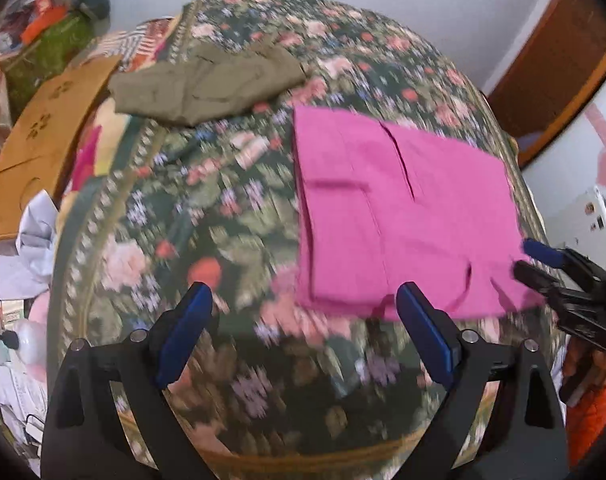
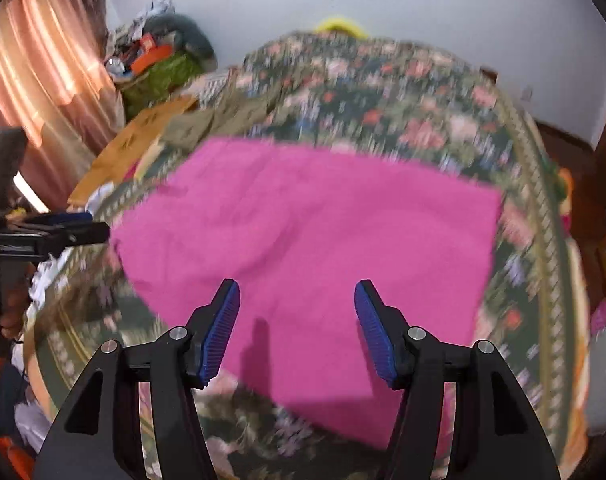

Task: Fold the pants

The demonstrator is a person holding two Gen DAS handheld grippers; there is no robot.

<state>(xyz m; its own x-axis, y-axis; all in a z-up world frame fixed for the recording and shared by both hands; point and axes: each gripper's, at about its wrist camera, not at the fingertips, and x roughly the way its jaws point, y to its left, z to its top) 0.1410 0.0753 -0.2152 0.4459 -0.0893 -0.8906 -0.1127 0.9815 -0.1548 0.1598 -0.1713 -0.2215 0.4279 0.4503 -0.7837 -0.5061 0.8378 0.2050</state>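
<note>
Folded pink pants (image 1: 403, 216) lie flat on a floral bedspread (image 1: 223, 220), to the right in the left wrist view and in the middle of the right wrist view (image 2: 311, 240). My left gripper (image 1: 305, 300) is open and empty, above the bedspread just left of the pants' near edge. My right gripper (image 2: 297, 300) is open and empty, above the near part of the pants. The right gripper also shows at the right edge of the left wrist view (image 1: 543, 260), by the pants' corner. The left gripper shows at the left edge of the right wrist view (image 2: 63, 228). Both views are motion-blurred.
Folded olive-green pants (image 1: 207, 84) lie at the far left of the bed, also in the right wrist view (image 2: 219, 120). A brown cardboard sheet (image 1: 43, 144) leans at the bed's left side. Clutter and bags (image 1: 51, 24) stand beyond it. A pink curtain (image 2: 43, 80) hangs at left.
</note>
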